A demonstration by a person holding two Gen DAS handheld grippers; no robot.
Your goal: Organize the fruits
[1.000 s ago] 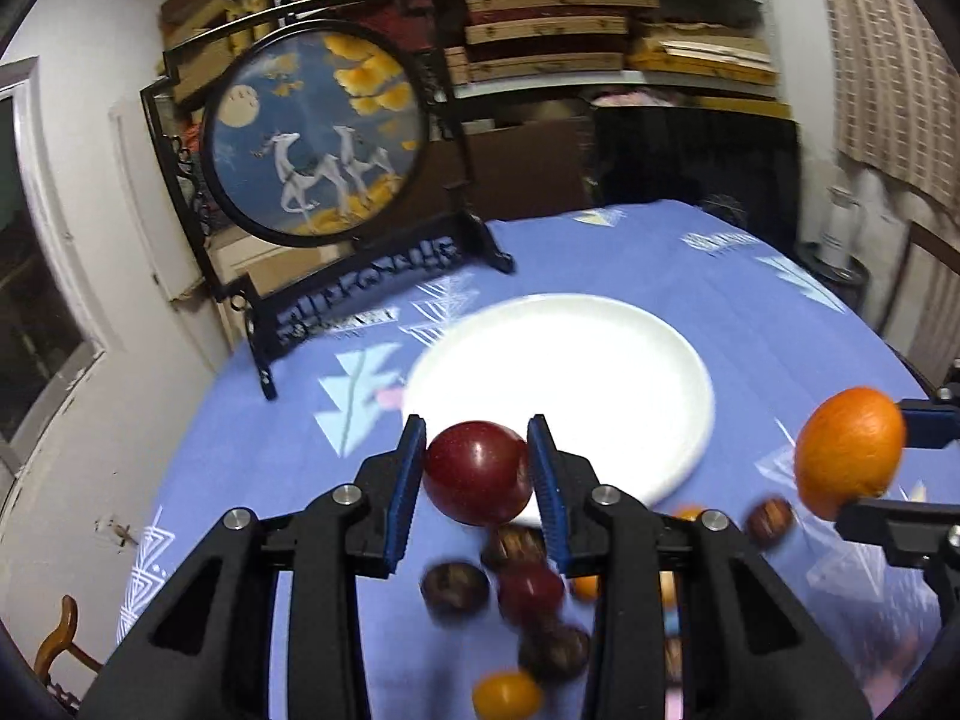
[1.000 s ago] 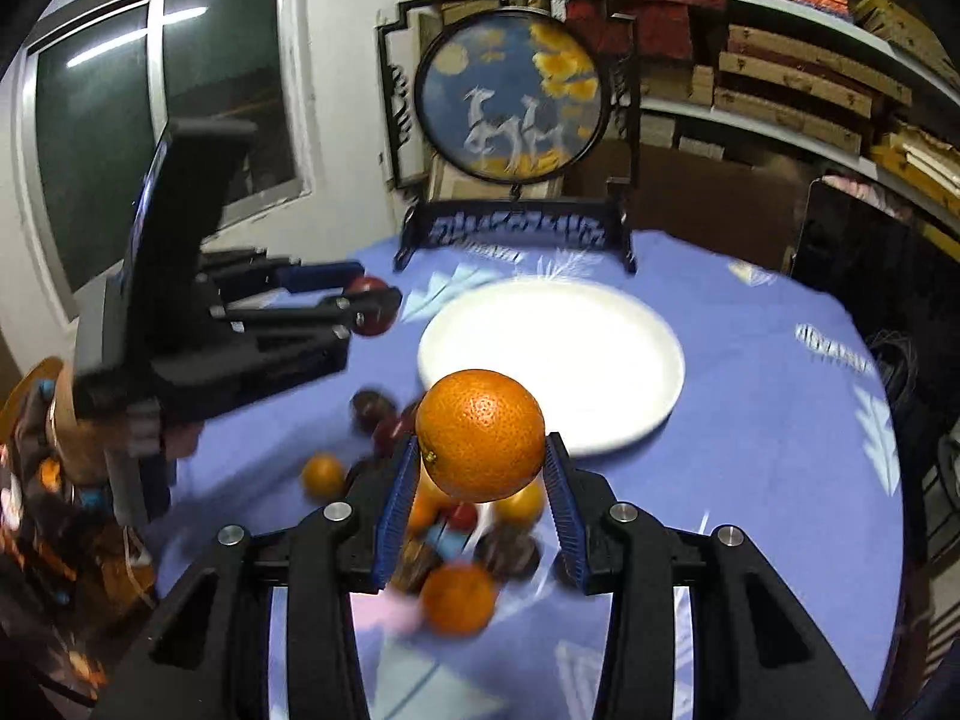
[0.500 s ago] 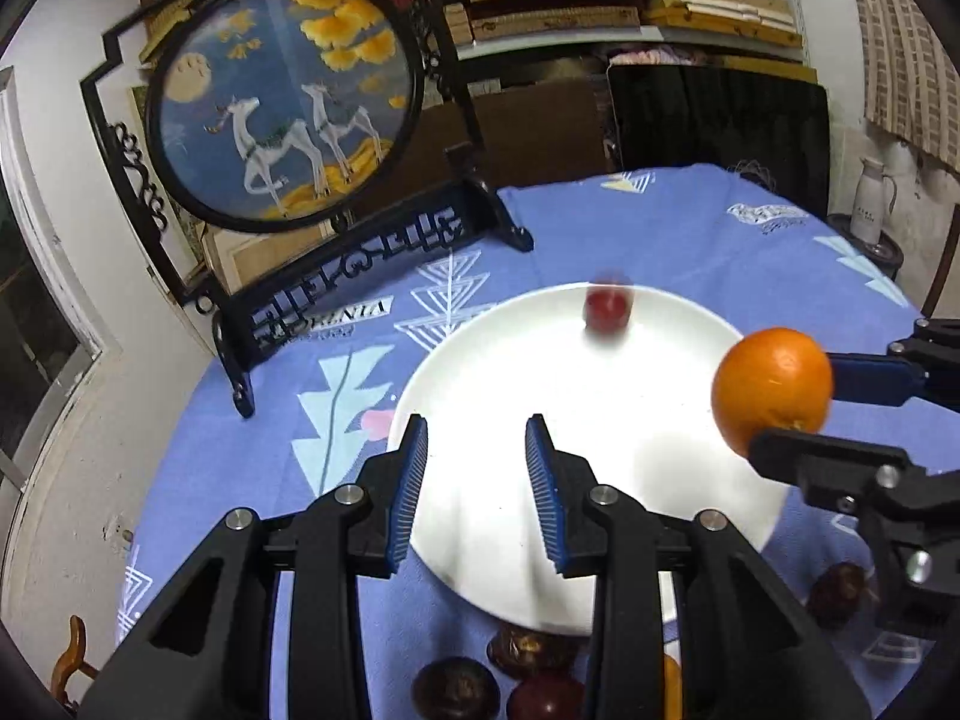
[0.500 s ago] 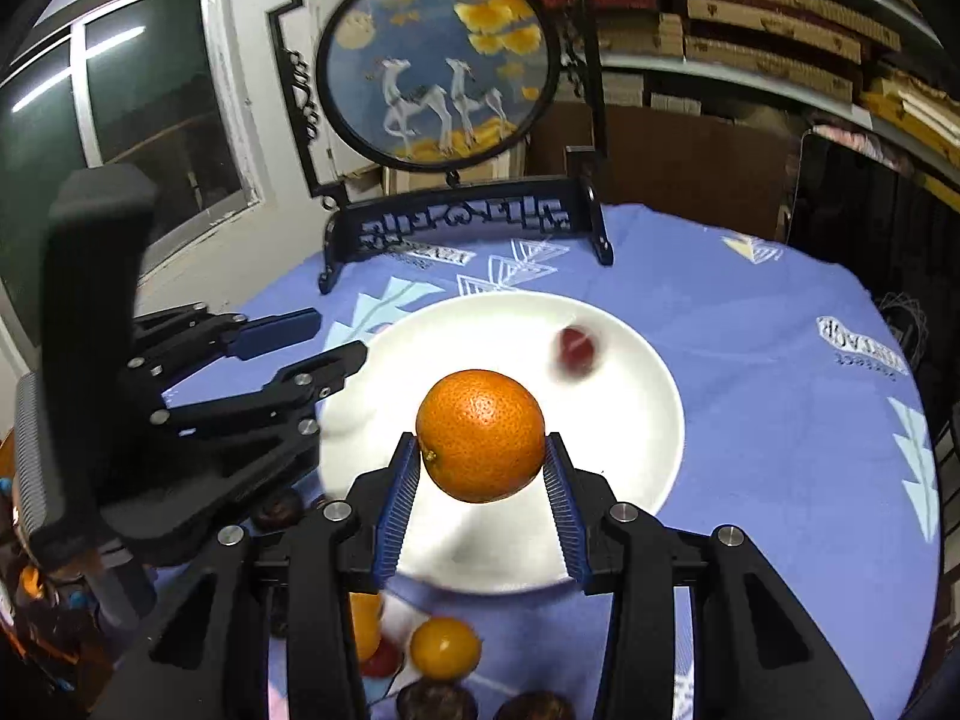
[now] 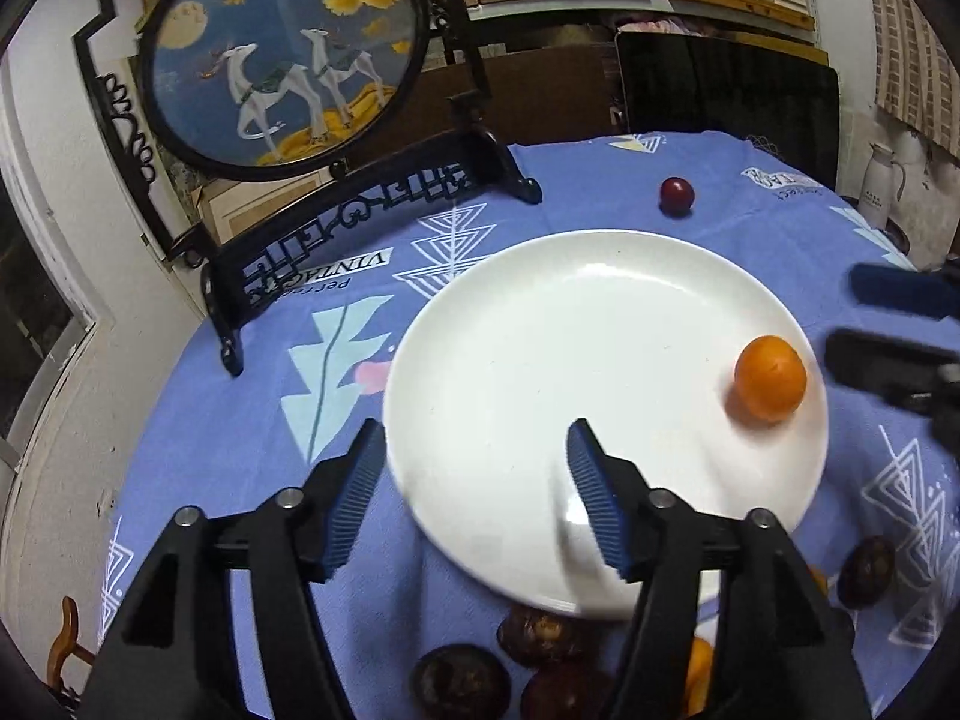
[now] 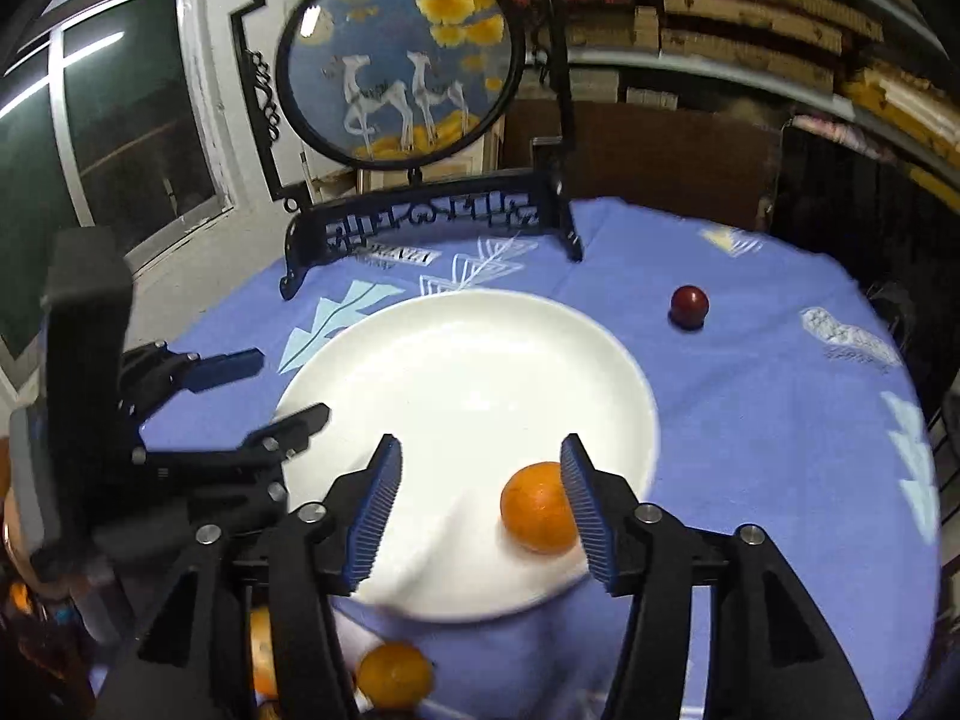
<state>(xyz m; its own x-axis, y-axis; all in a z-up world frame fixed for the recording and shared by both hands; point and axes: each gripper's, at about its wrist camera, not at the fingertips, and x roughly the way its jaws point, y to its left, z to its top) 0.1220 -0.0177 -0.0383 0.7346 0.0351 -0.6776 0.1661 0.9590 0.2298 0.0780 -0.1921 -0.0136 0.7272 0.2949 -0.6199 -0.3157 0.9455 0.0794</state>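
Observation:
A white plate (image 5: 570, 360) lies on the blue tablecloth; it also shows in the right wrist view (image 6: 468, 396). An orange (image 5: 770, 379) rests on the plate near its right rim, seen in the right wrist view (image 6: 537, 515) just inside my right finger. A dark red fruit (image 5: 677, 195) sits on the cloth beyond the plate, also in the right wrist view (image 6: 689, 304). My left gripper (image 5: 471, 498) is open and empty over the plate's near edge. My right gripper (image 6: 480, 507) is open above the plate's near edge.
Several dark and orange fruits (image 5: 540, 630) lie on the cloth in front of the plate; a small orange one (image 6: 393, 675) shows below my right gripper. A round painted screen on a black stand (image 5: 288, 54) stands at the table's back left.
My right gripper opened and the orange now lies on the plate. The red fruit rolled off the plate onto the cloth behind it. My left gripper opened wider.

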